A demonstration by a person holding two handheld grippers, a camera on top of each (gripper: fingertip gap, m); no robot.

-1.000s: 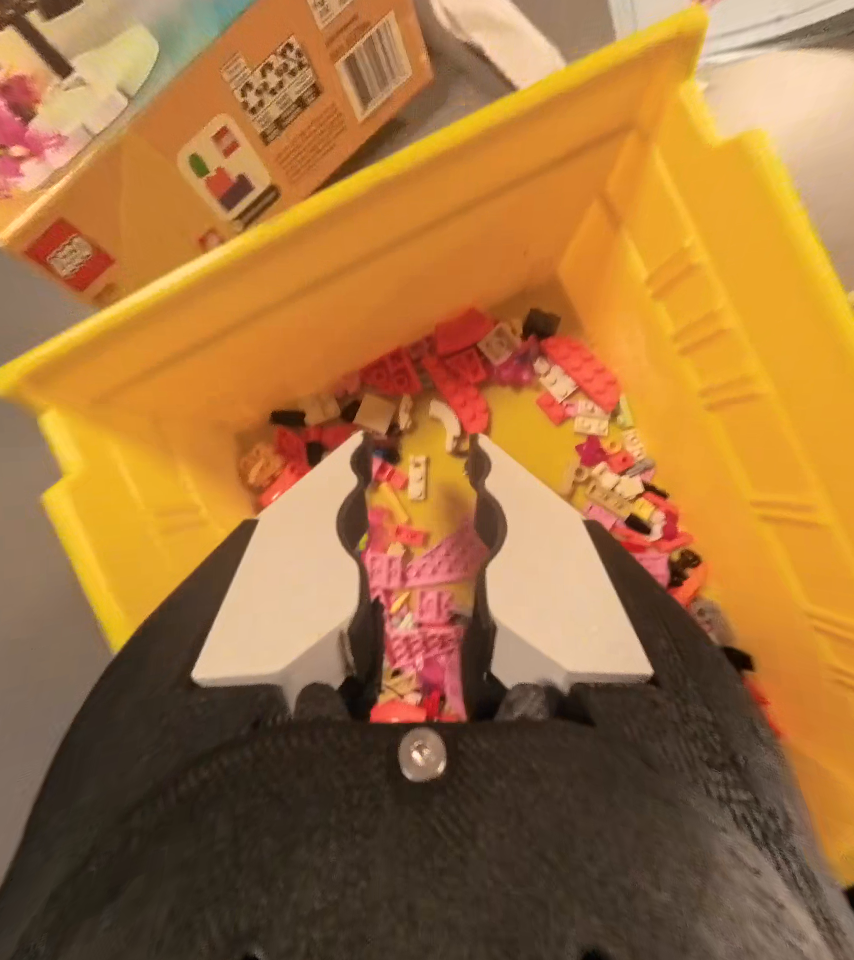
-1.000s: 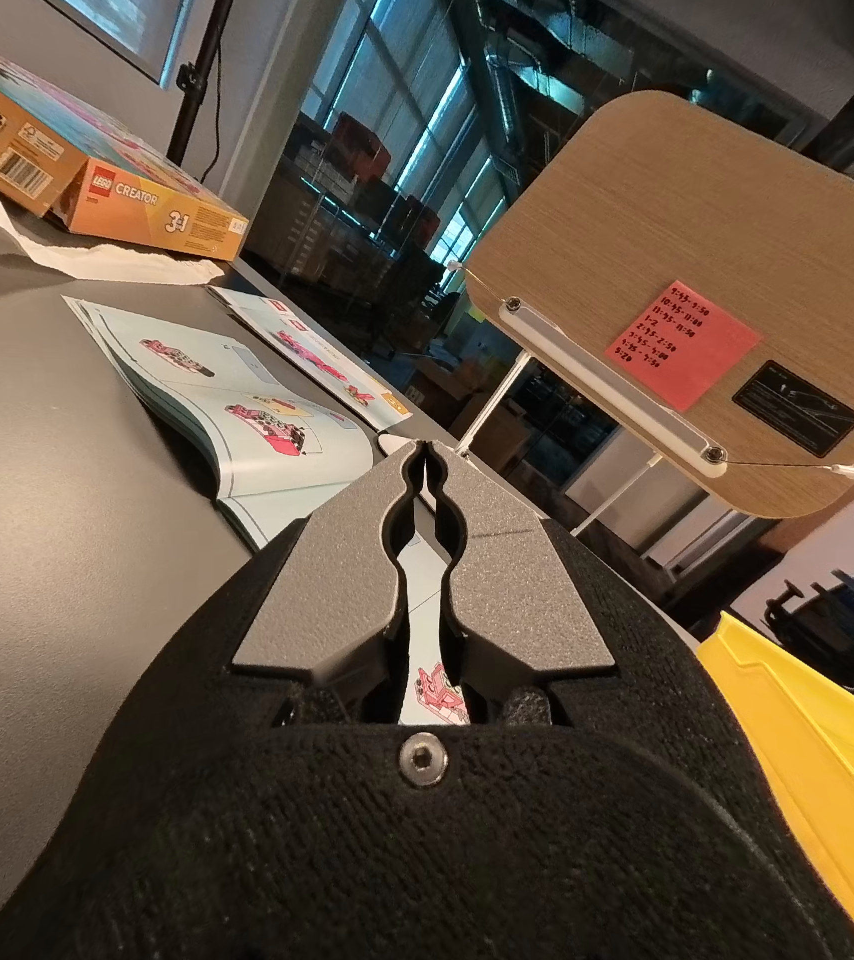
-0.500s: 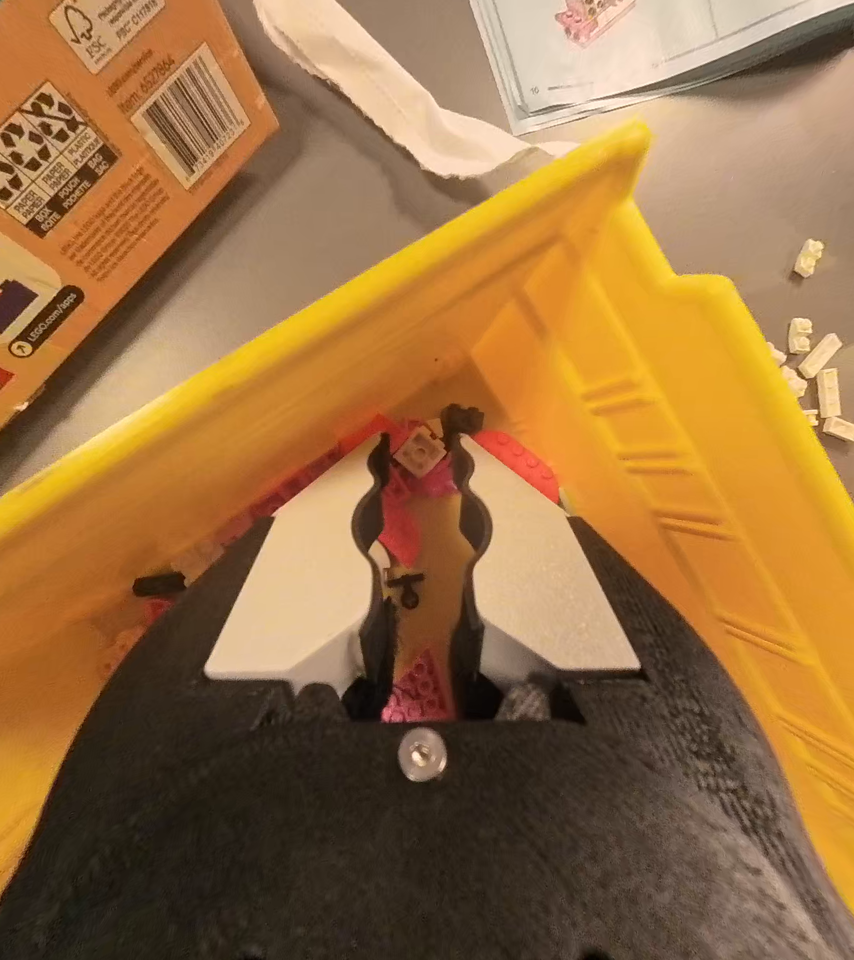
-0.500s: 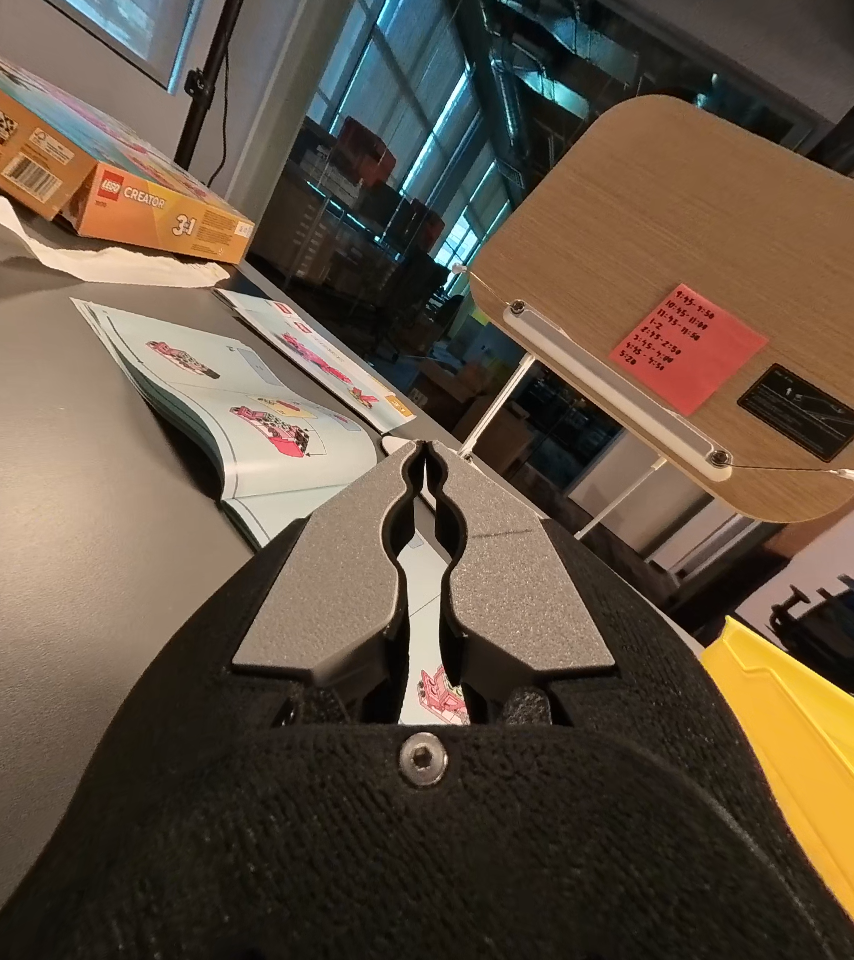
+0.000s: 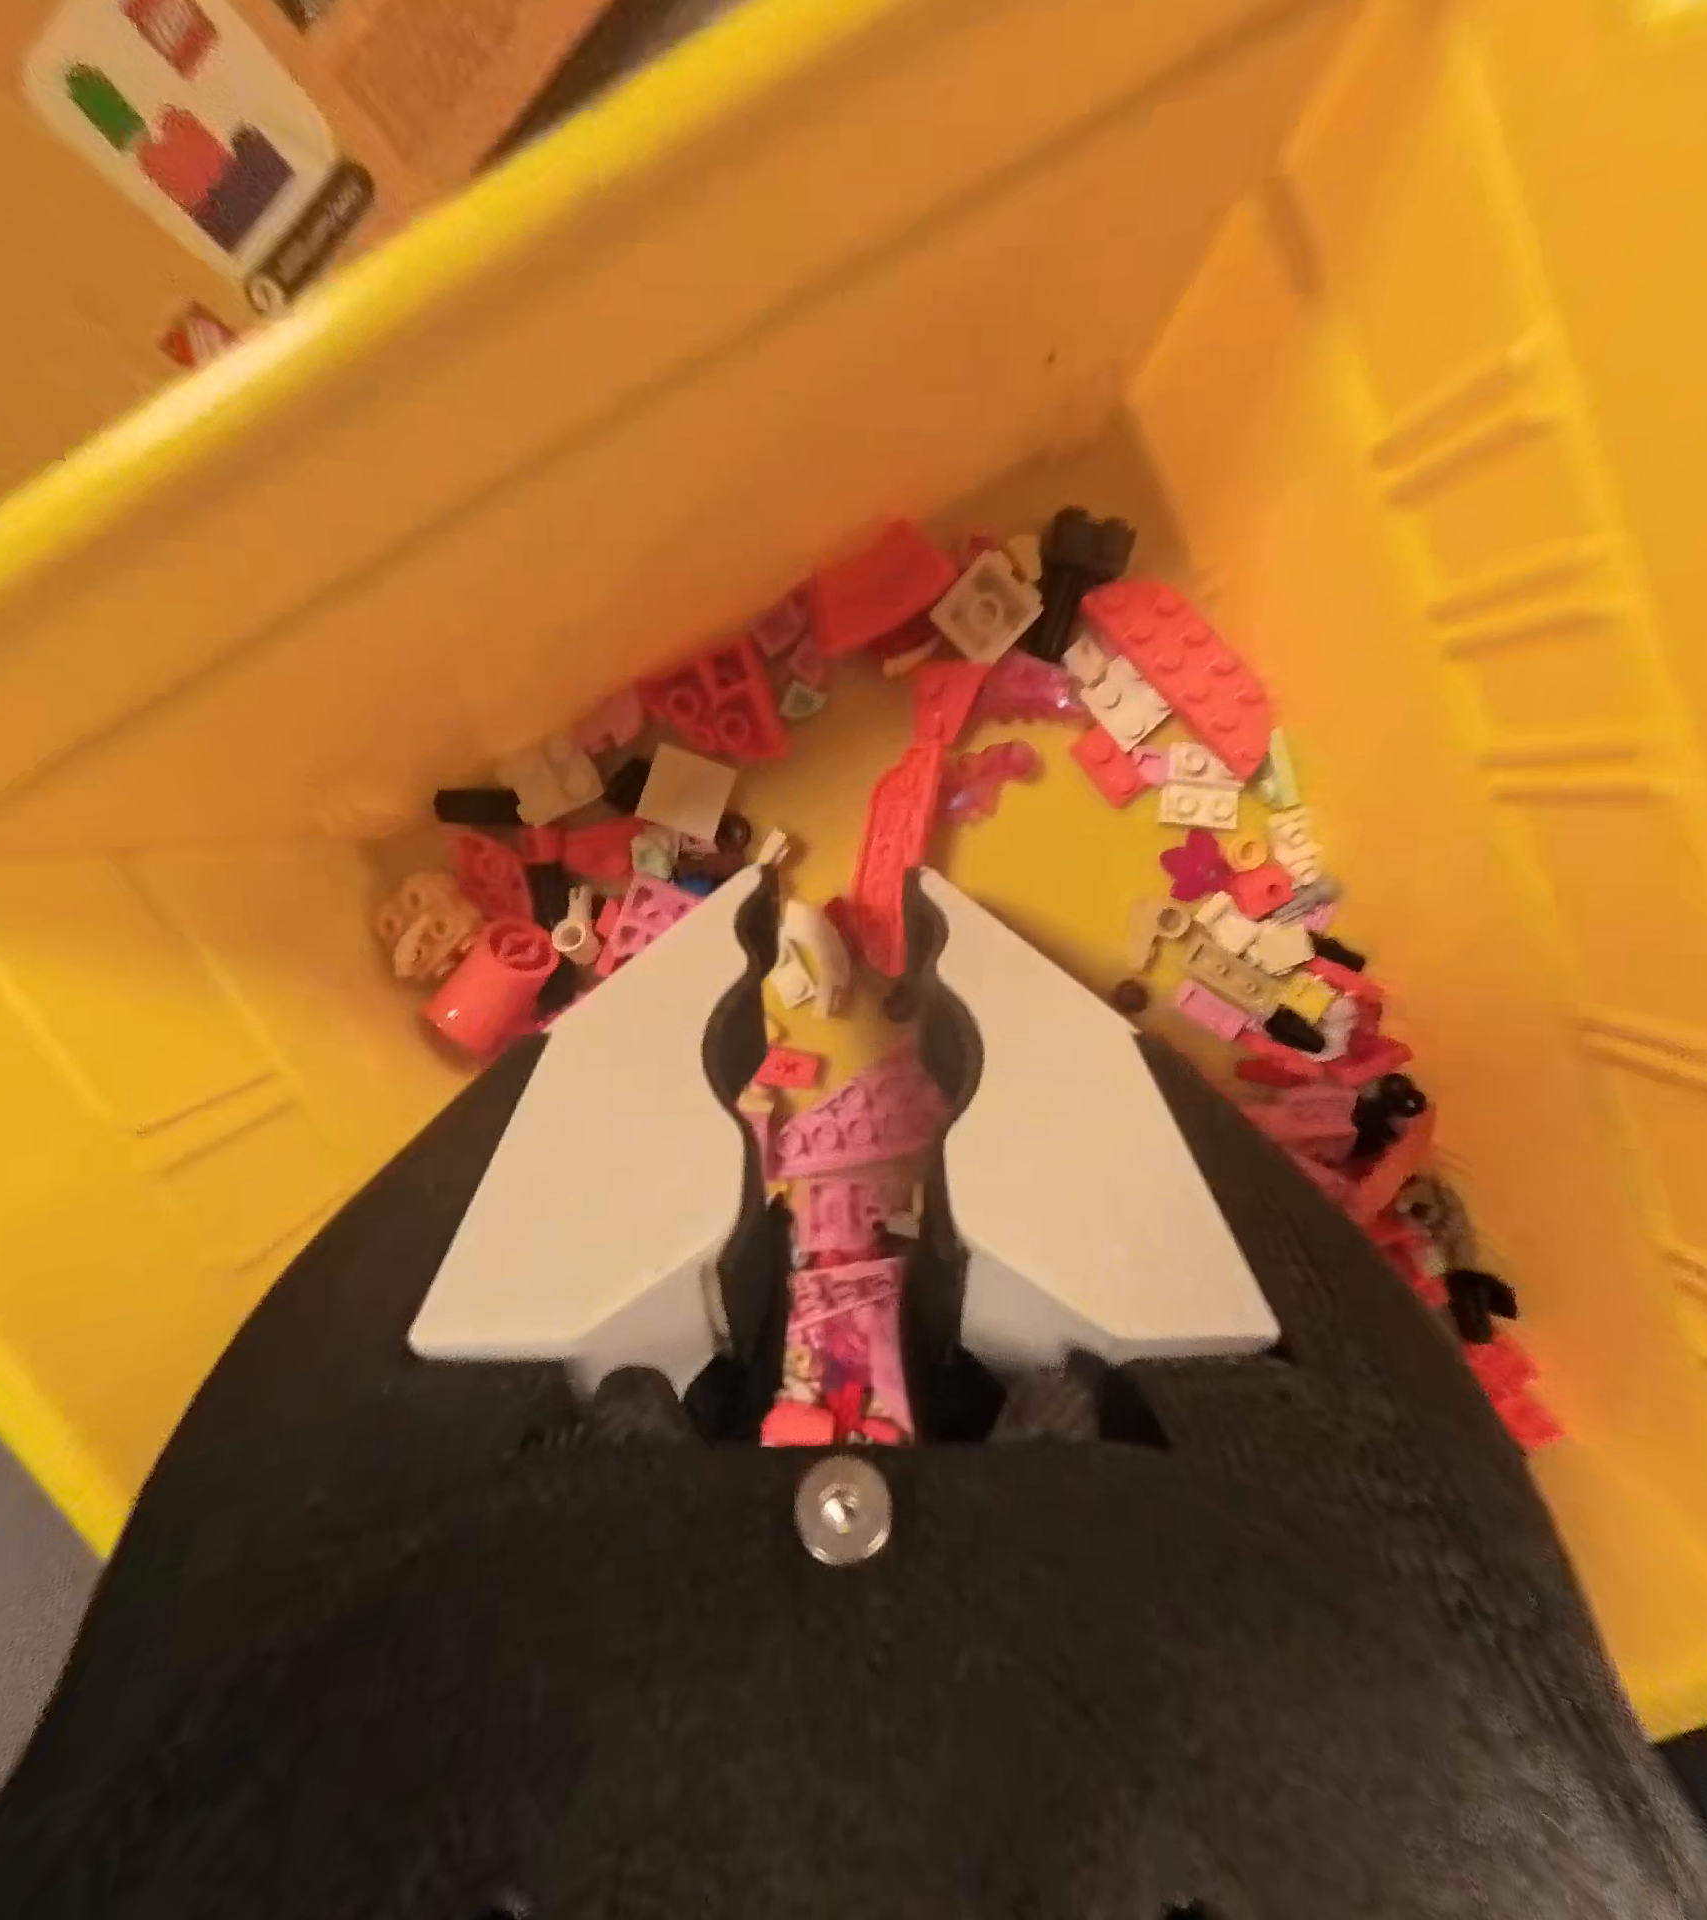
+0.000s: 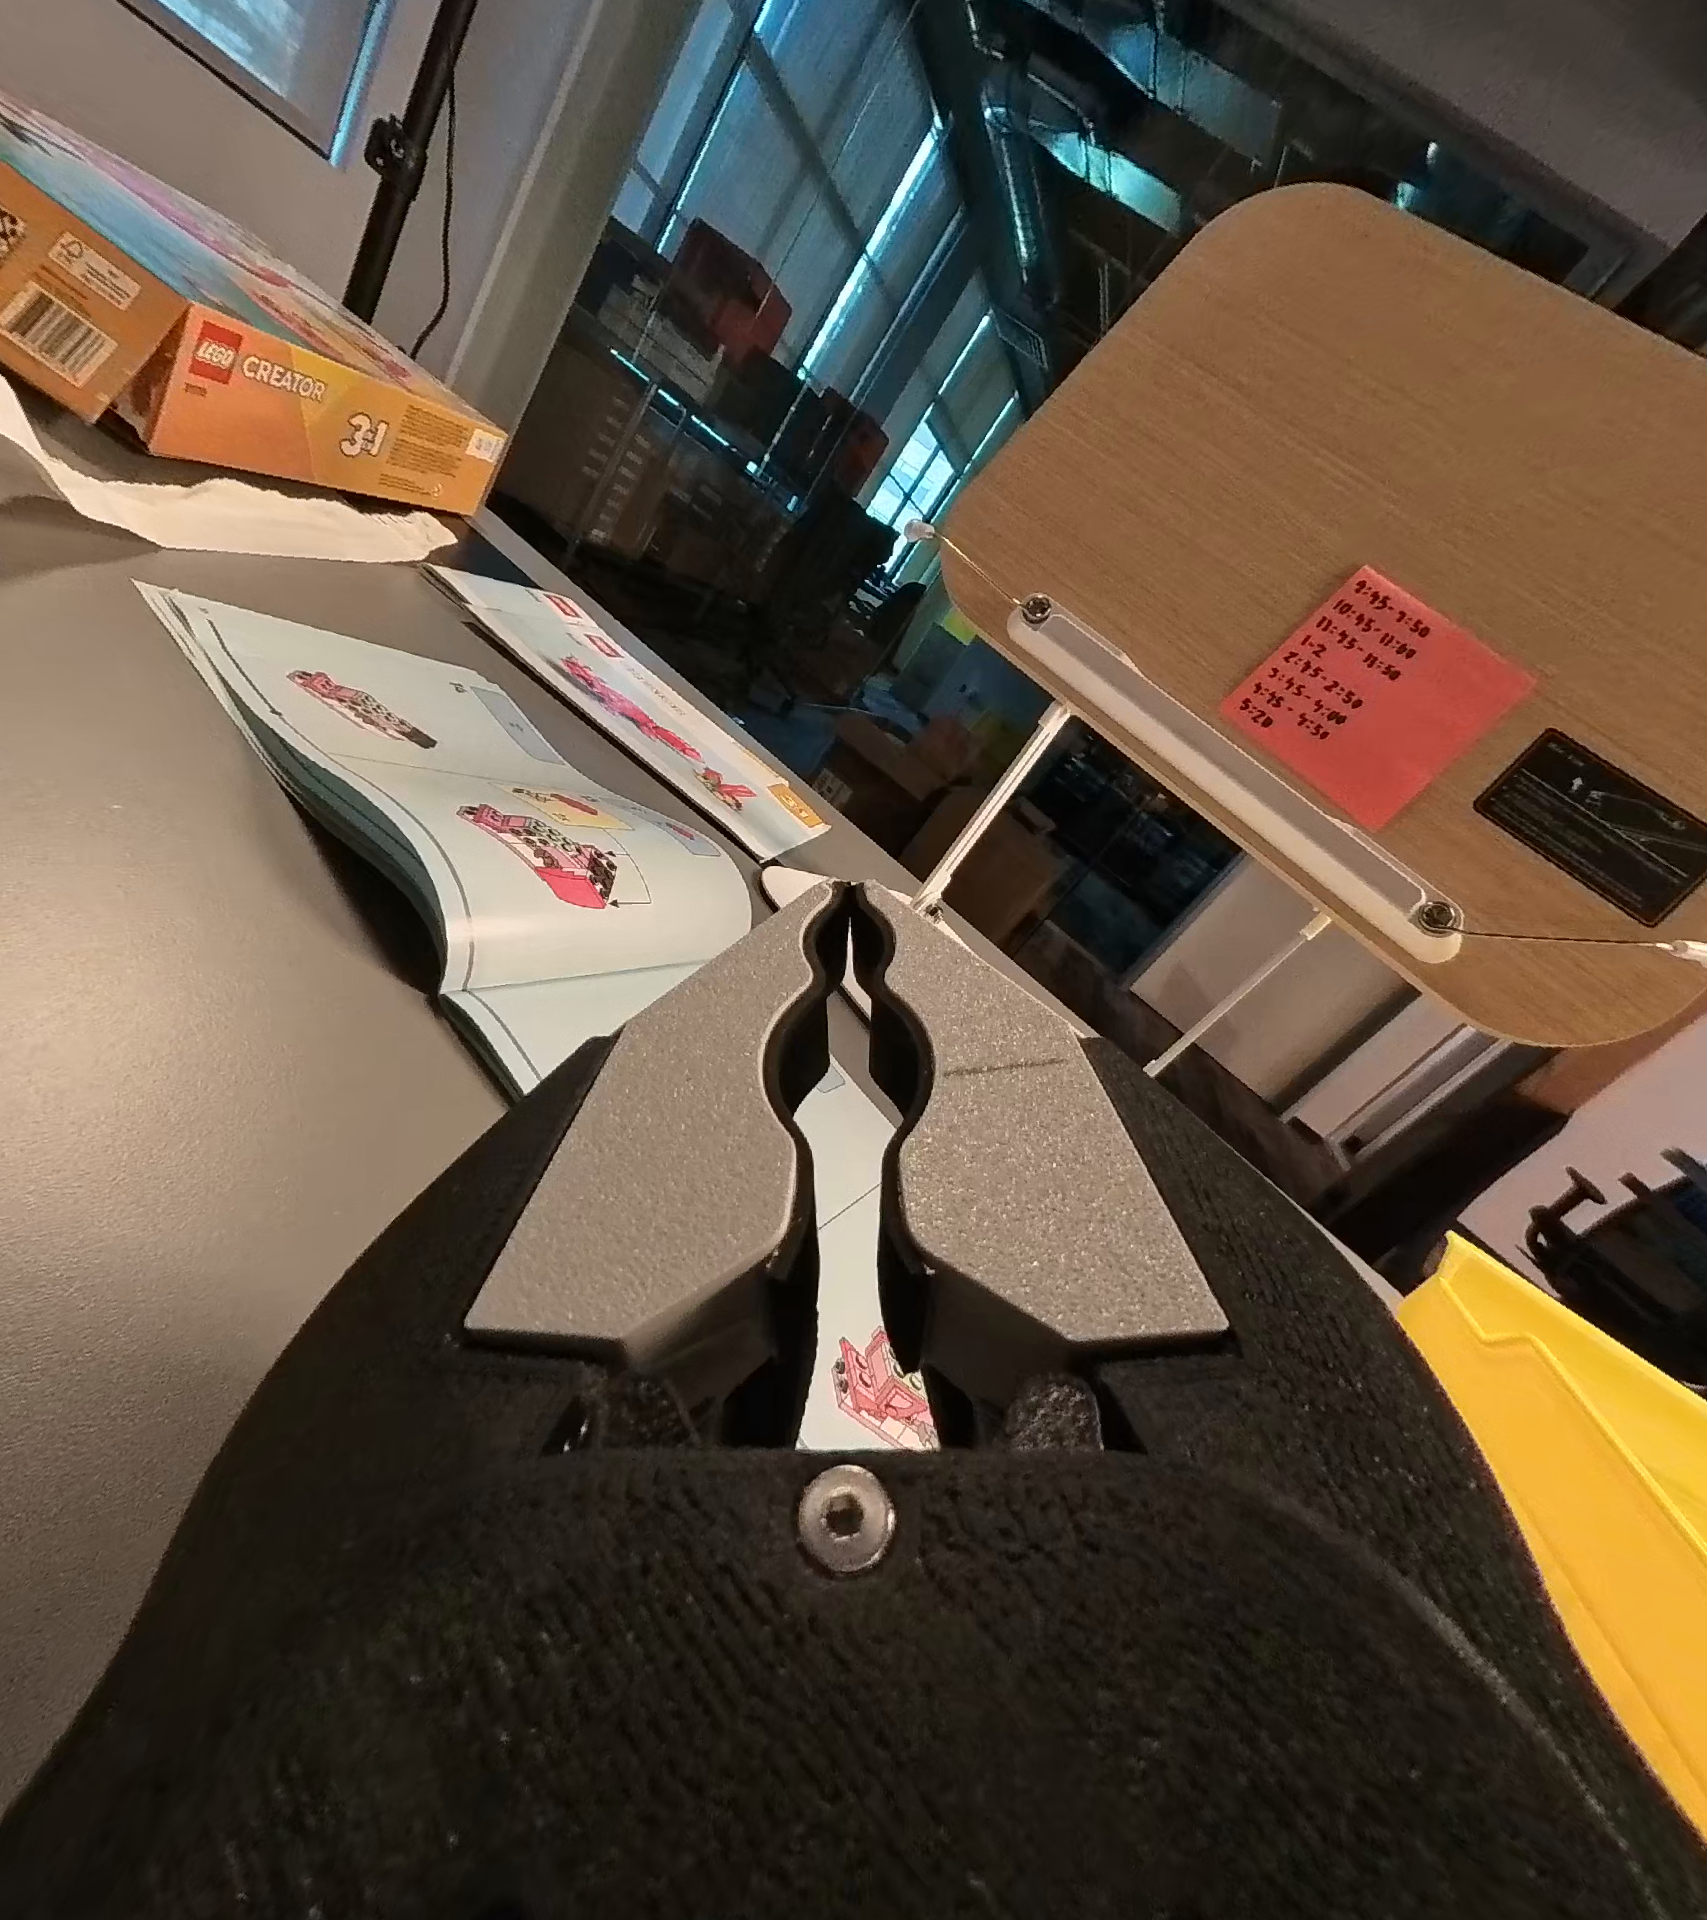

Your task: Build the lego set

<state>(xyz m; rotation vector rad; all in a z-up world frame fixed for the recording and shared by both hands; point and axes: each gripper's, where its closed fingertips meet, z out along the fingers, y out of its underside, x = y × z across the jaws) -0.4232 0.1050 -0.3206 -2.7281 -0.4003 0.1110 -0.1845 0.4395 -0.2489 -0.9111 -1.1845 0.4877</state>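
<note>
box (image 5: 153, 156) (cut off, blurred)

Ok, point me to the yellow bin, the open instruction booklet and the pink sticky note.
yellow bin (image 5: 683, 436), left wrist view, inner far wall.
open instruction booklet (image 6: 475, 790), right wrist view, middle of the open page.
pink sticky note (image 6: 1374, 691), right wrist view, centre of the note.

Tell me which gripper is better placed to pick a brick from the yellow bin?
Left. The left gripper is open inside the yellow bin, right above the loose bricks. The right gripper is shut, over the booklet outside the bin.
</note>
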